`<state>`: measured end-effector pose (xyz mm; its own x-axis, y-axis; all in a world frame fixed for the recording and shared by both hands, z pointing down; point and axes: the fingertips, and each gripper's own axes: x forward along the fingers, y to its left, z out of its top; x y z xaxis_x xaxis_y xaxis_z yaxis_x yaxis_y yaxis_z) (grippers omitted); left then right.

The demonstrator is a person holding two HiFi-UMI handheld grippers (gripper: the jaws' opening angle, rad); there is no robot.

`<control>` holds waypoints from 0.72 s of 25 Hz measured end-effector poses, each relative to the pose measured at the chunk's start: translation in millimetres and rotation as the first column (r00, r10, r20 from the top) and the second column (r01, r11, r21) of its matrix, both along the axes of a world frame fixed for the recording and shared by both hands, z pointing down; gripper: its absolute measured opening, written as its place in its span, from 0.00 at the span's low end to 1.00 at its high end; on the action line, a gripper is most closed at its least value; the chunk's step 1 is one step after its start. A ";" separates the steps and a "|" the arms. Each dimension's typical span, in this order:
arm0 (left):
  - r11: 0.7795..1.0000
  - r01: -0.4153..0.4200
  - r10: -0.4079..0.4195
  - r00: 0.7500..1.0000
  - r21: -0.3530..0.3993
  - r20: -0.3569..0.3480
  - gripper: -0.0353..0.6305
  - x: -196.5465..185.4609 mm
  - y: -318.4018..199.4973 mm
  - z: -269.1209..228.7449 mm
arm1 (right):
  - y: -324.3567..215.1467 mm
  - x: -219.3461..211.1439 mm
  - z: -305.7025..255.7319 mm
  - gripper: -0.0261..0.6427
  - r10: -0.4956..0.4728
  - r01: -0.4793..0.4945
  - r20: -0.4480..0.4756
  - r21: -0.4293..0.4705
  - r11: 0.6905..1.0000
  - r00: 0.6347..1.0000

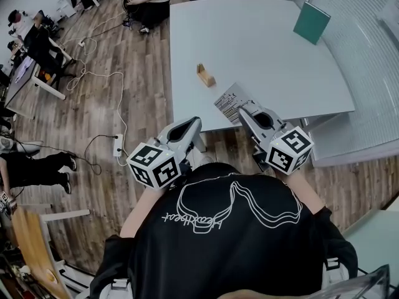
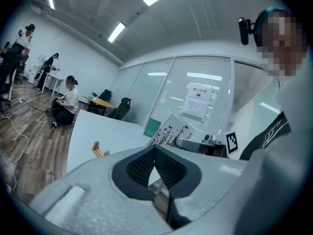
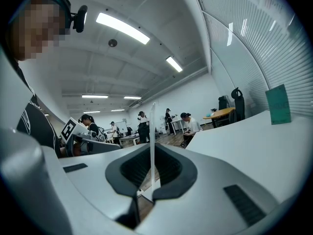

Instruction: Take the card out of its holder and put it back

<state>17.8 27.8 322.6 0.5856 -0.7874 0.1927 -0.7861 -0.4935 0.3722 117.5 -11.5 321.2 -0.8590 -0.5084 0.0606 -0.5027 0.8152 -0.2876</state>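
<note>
The printed card (image 1: 229, 102) is out of its wooden holder (image 1: 205, 75), clamped edge-on between the clenched fingers of the right gripper (image 1: 244, 109) at the near edge of the pale surface (image 1: 262, 55). The holder stands empty farther in on the surface, well apart from the card. The left gripper (image 1: 196, 123) hovers beside it off the surface's edge, its fingers closed on nothing.
</note>
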 end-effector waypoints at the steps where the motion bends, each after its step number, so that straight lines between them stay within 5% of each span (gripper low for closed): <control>1: 1.000 -0.002 0.002 1.000 -0.002 0.000 0.07 0.0 -2.3 1.0 | -2.4 0.0 0.4 0.07 0.002 -0.002 0.000 -0.001 1.000 1.000; 18: 0.997 -0.055 0.055 0.998 -0.058 -0.012 0.07 -26.9 -58.0 10.2 | -58.9 -25.5 2.0 0.07 0.066 -0.066 -0.005 -0.032 0.997 0.998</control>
<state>-9.1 -30.2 332.9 0.6298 -0.7415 0.2314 -0.7544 -0.5130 0.4096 92.0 -70.4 323.2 -0.8233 -0.5618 0.0806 -0.5563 0.7706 -0.3108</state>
